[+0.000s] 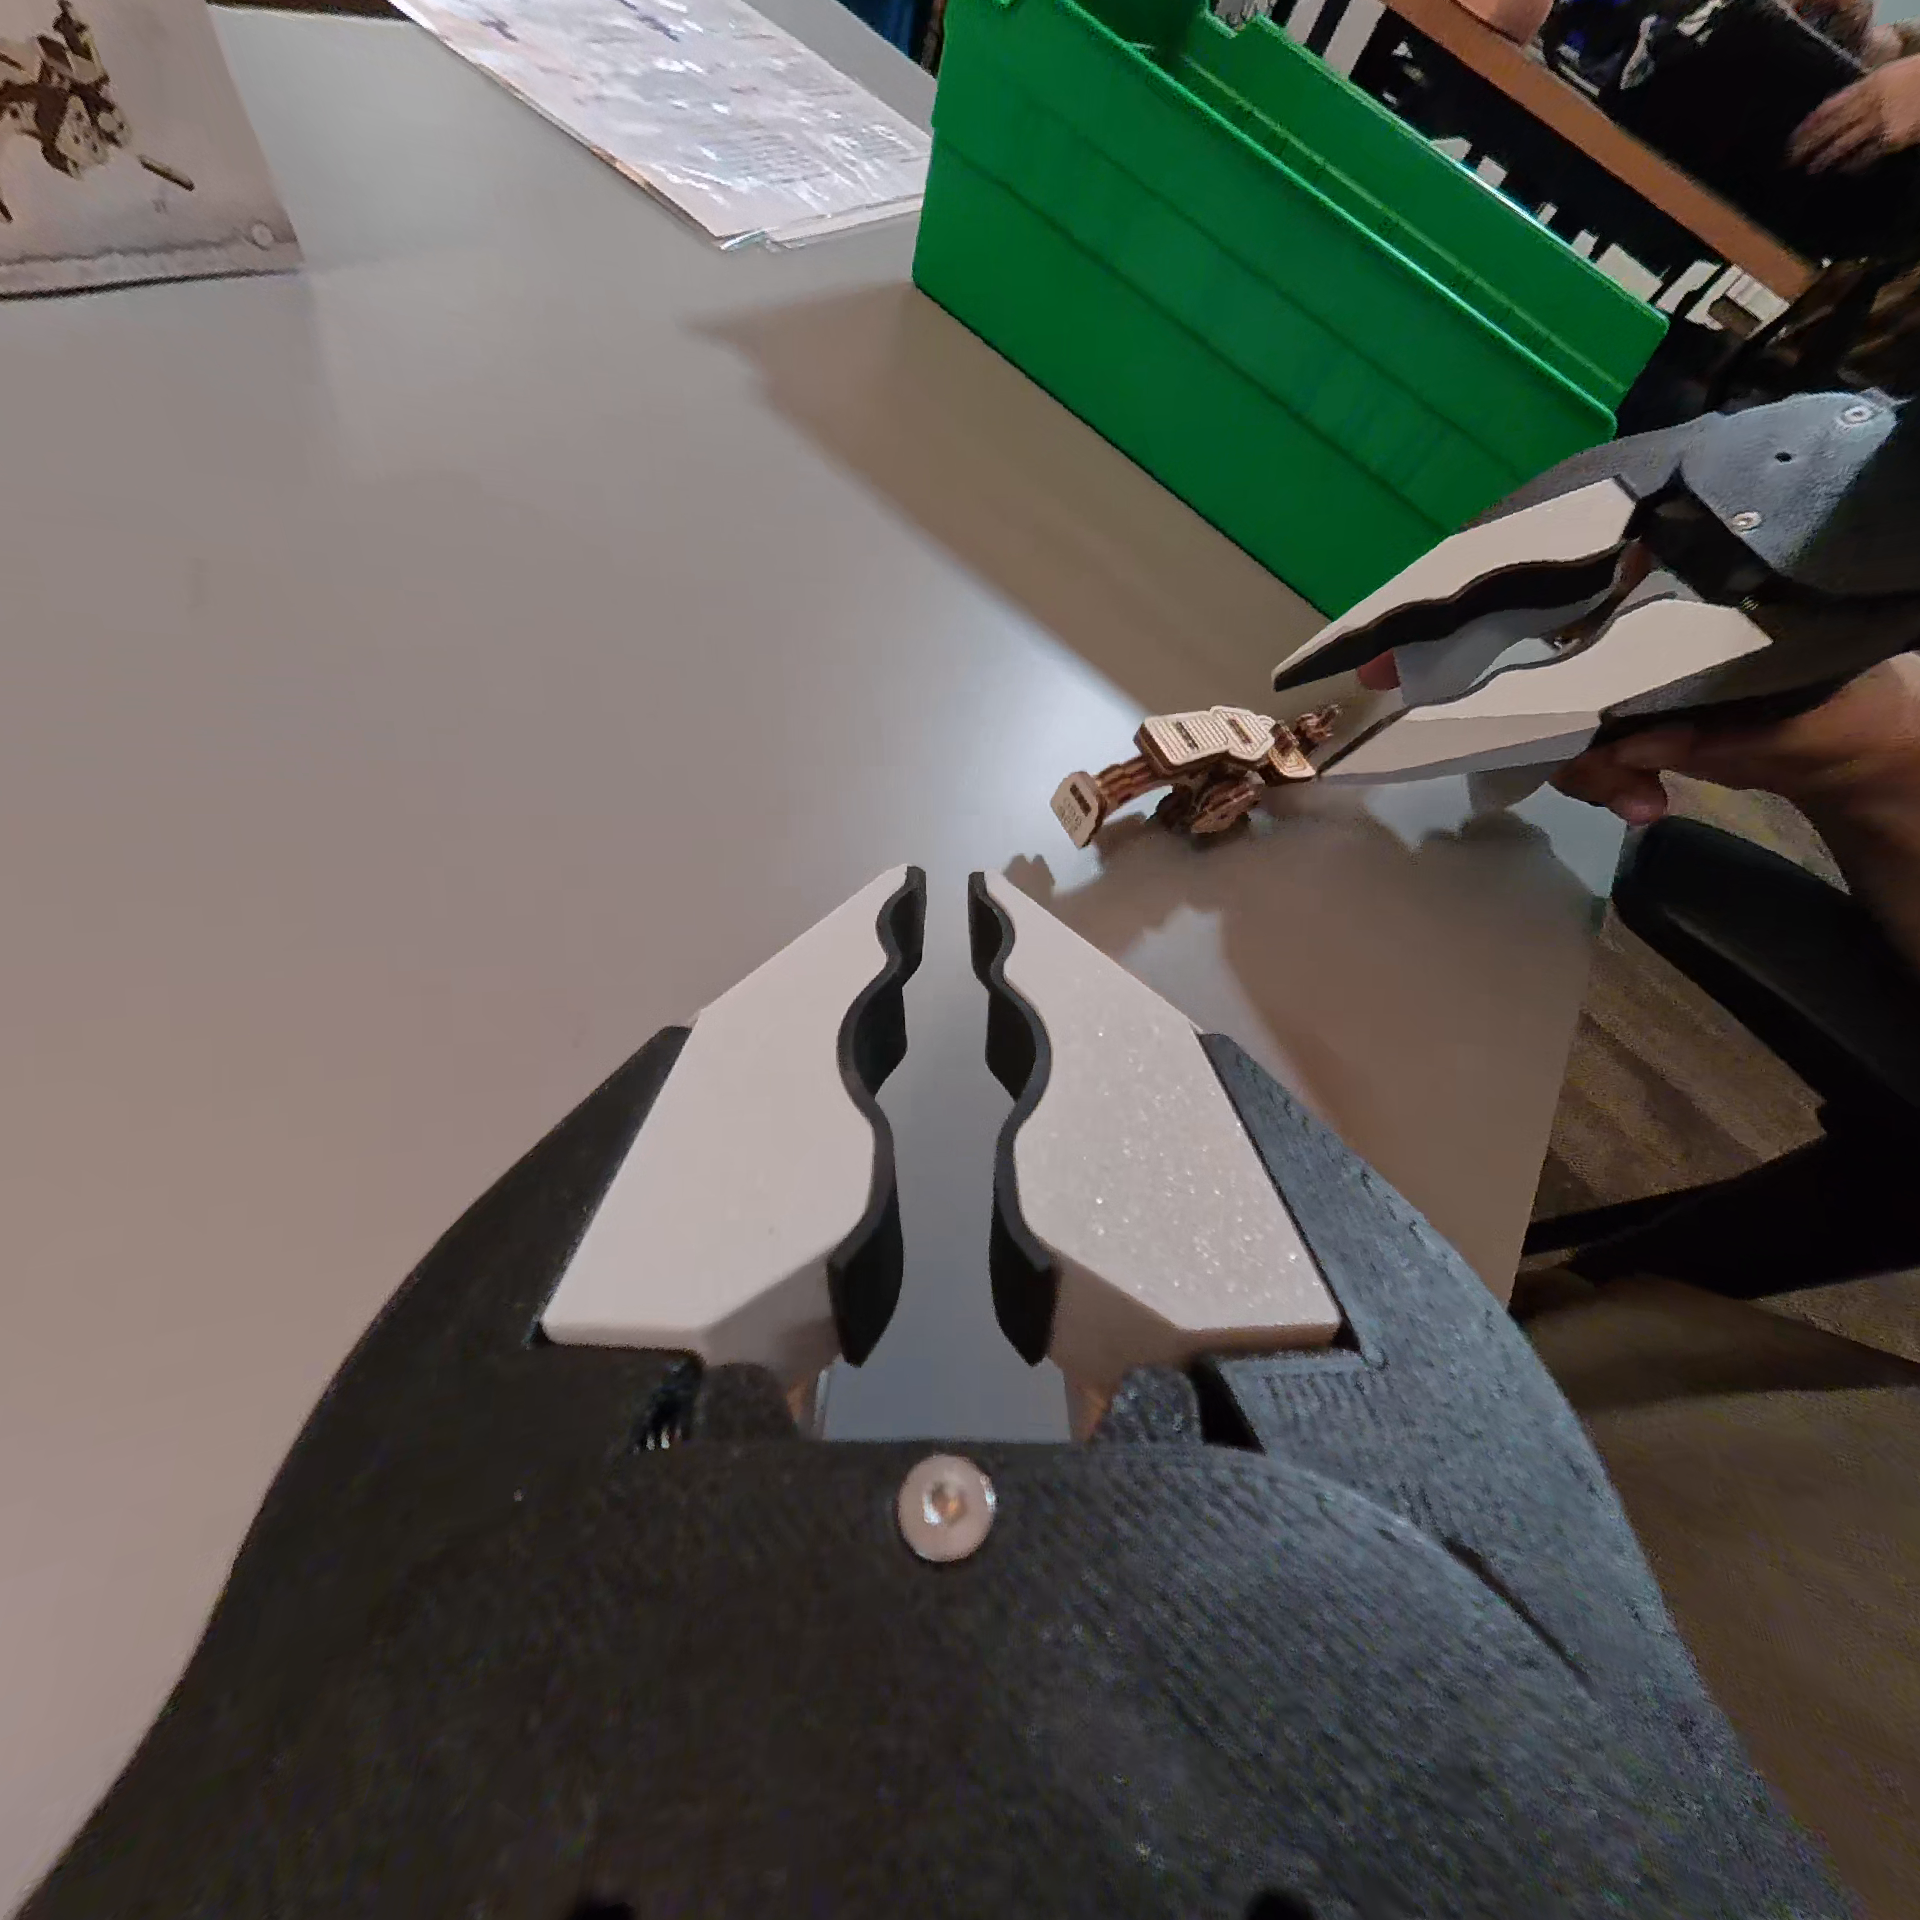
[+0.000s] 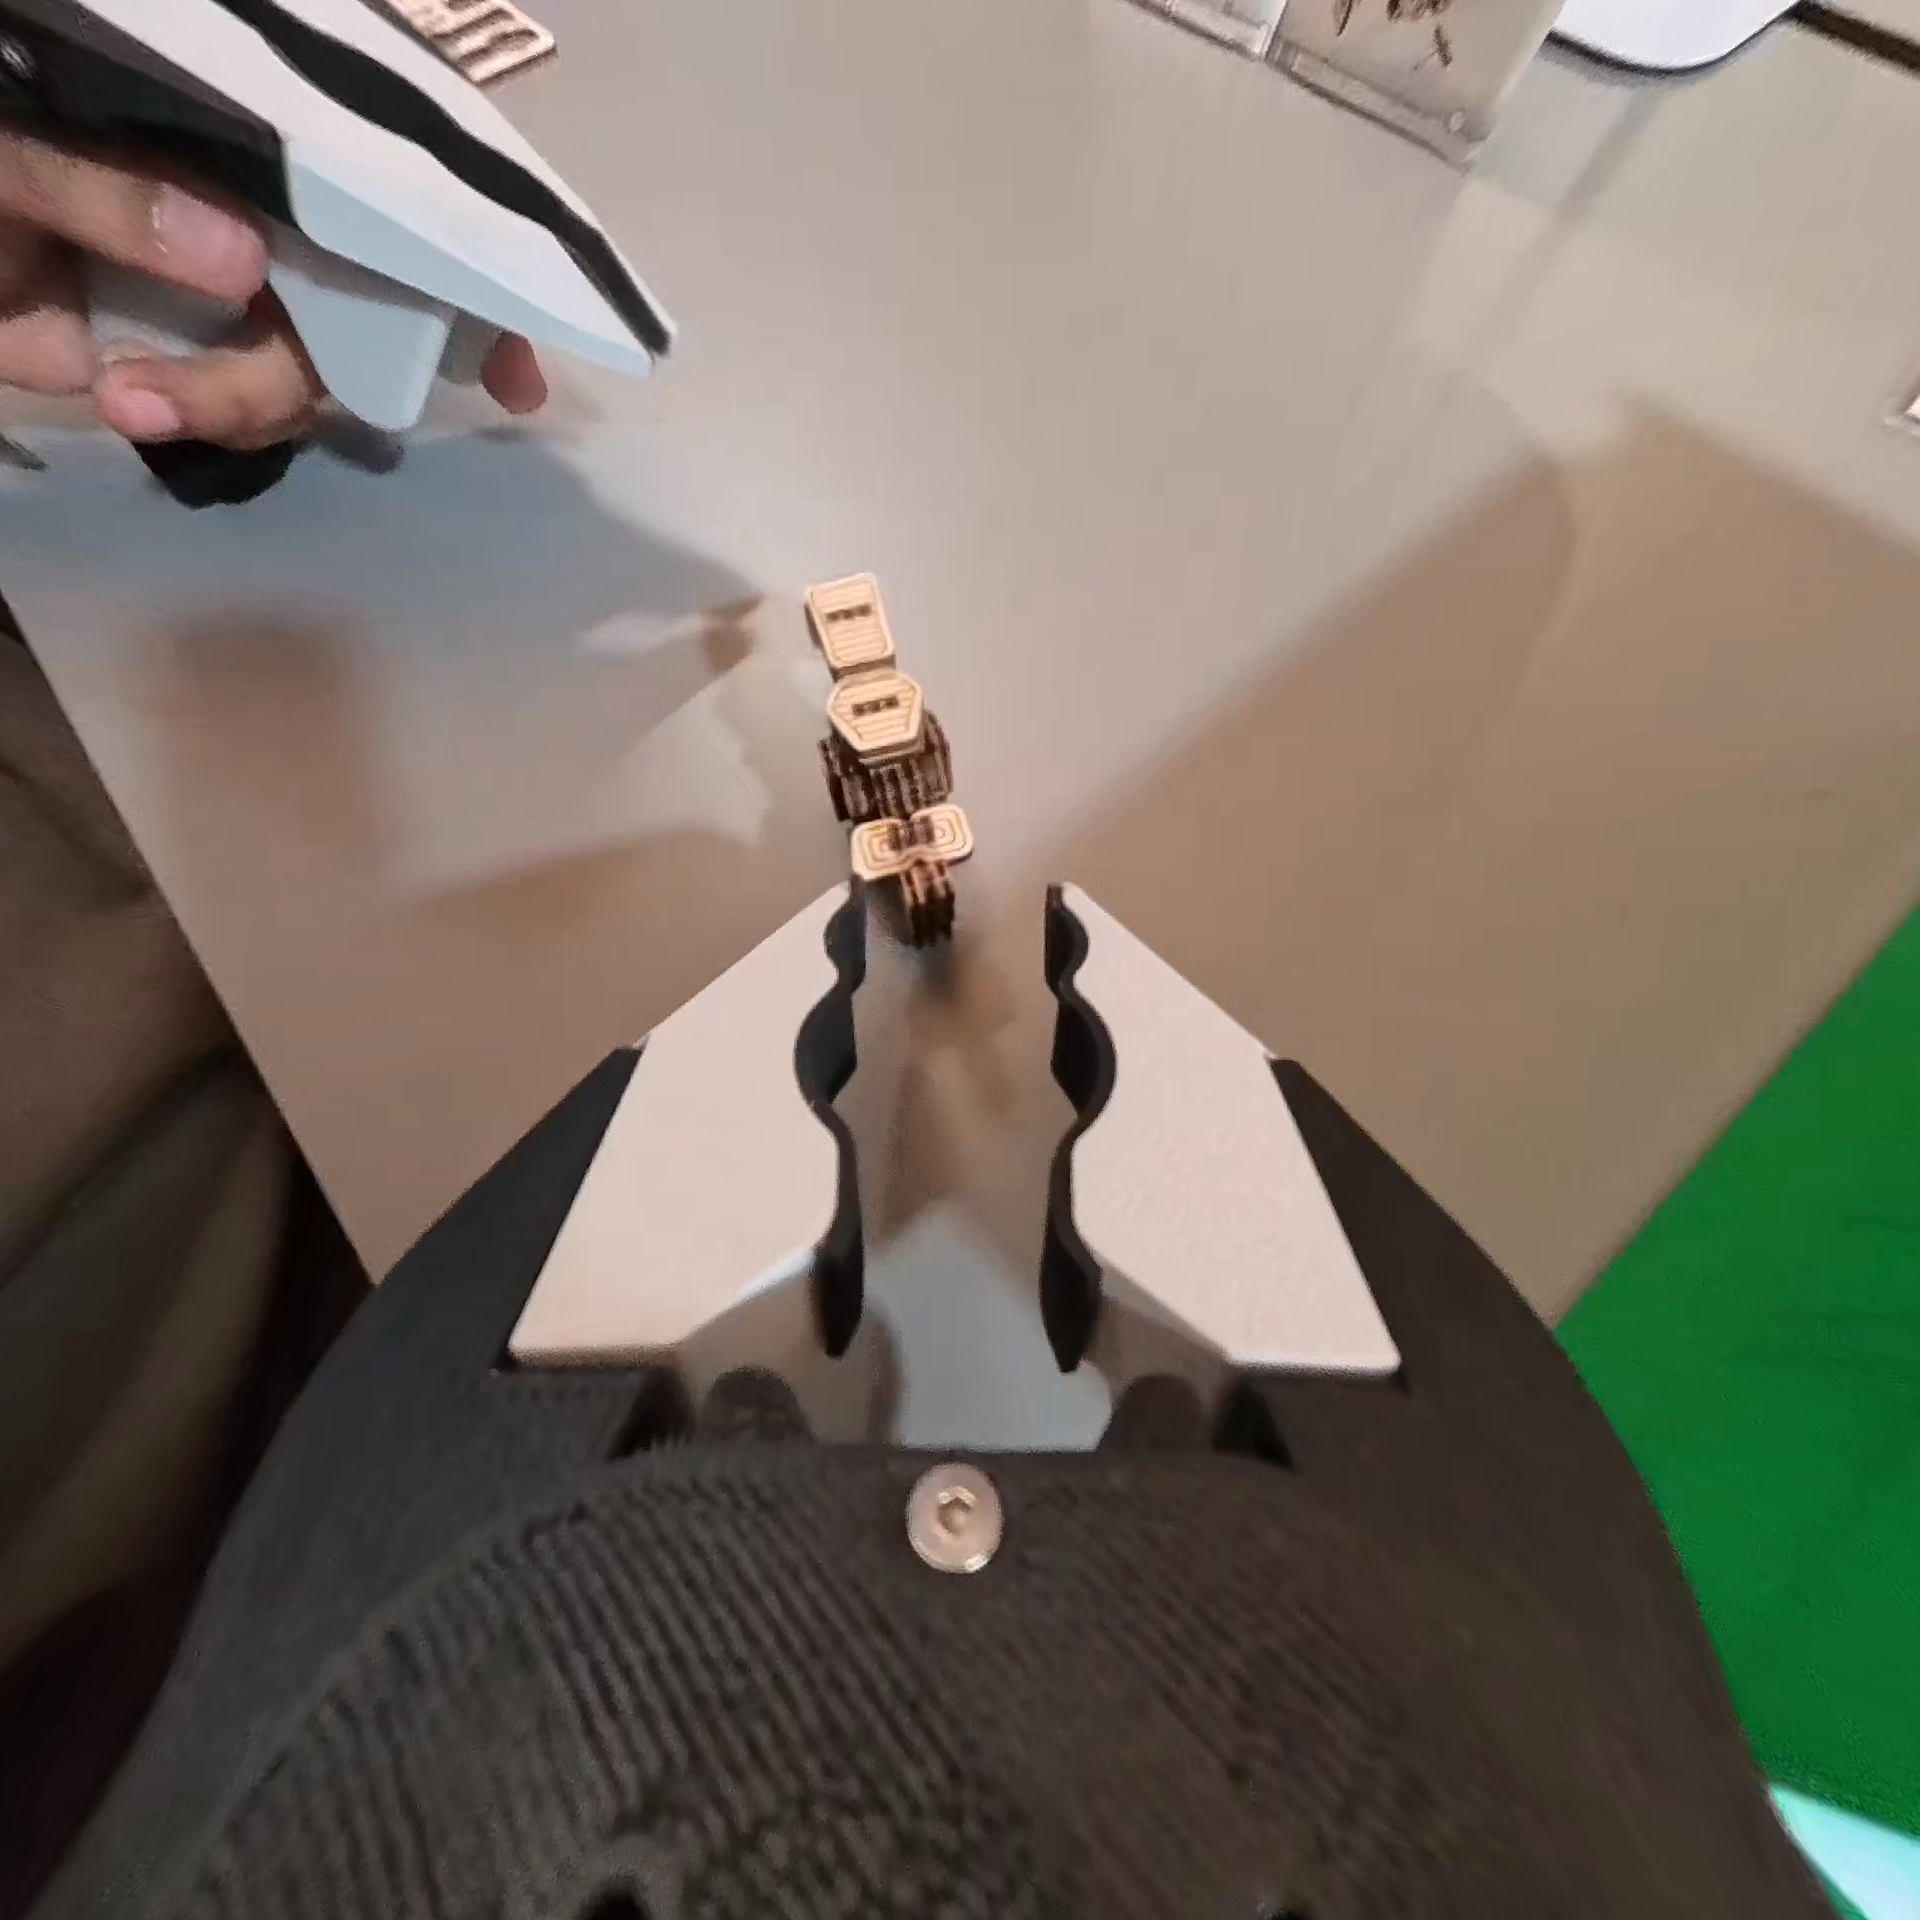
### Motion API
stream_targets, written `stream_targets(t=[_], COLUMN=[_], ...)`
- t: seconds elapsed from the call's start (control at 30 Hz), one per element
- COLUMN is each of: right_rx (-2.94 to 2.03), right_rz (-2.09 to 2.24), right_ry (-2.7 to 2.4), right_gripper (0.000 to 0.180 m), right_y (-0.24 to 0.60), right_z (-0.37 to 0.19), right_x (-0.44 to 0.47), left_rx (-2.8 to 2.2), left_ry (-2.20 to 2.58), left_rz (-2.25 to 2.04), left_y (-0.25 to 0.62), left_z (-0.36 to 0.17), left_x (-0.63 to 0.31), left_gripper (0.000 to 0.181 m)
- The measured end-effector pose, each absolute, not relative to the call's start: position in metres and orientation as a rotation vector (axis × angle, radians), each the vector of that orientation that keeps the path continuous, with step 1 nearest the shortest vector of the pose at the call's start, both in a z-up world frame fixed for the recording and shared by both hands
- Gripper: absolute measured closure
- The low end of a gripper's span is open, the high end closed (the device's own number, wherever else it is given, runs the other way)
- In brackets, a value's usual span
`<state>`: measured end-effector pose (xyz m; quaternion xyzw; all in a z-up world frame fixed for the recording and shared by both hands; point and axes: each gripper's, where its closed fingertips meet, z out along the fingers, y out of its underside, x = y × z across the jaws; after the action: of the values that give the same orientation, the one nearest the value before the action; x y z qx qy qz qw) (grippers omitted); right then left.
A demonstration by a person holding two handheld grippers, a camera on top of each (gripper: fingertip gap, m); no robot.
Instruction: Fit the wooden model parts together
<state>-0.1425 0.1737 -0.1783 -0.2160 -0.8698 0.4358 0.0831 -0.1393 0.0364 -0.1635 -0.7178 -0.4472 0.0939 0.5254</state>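
A small wooden model (image 1: 1195,769), pale flat plates on a dark layered body, stands on the grey table (image 1: 416,623) near its right edge. In the right wrist view the model (image 2: 894,769) sits straight ahead, its near end just inside my open right gripper (image 2: 954,904), close to the left fingertip and not clamped. The left wrist view shows that right gripper (image 1: 1304,724) open at the model's far end. My left gripper (image 1: 945,883) has its jaws almost together and holds nothing, a short way short of the model. It also appears at the upper left of the right wrist view (image 2: 582,301).
A green plastic box (image 1: 1247,312) stands behind the model. Printed sheets (image 1: 675,104) and a picture sheet (image 1: 104,156) lie at the far side. A flat wooden part sheet (image 2: 488,42) lies at the back. The table edge and a dark chair (image 1: 1766,987) are on the right. About 15 centimetres separates my left fingertips from my right.
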Motion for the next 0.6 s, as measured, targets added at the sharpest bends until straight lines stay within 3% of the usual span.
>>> stream_targets(t=[0.23, 0.33, 0.43, 0.6], right_rx=[-0.607, -0.588, -0.561, -0.549], right_rz=[1.229, 1.212, 1.310, 1.569], right_ry=[-2.702, -2.714, -2.721, -2.720], right_gripper=[0.151, 0.170, 0.172, 0.172], right_y=[0.165, 0.162, 0.150, 0.122], right_z=[-0.196, -0.199, -0.190, -0.166], right_x=[-0.139, -0.140, -0.134, -0.121], left_rx=[-1.716, -1.705, -1.693, -1.672], left_ry=[-1.086, -1.095, -1.093, -1.029], left_rz=[0.169, 0.140, 0.113, 0.074], left_y=[0.036, 0.036, 0.037, 0.040], left_z=[-0.167, -0.168, -0.167, -0.161], left_x=[-0.136, -0.135, -0.134, -0.130], left_gripper=[0.170, 0.169, 0.167, 0.148])
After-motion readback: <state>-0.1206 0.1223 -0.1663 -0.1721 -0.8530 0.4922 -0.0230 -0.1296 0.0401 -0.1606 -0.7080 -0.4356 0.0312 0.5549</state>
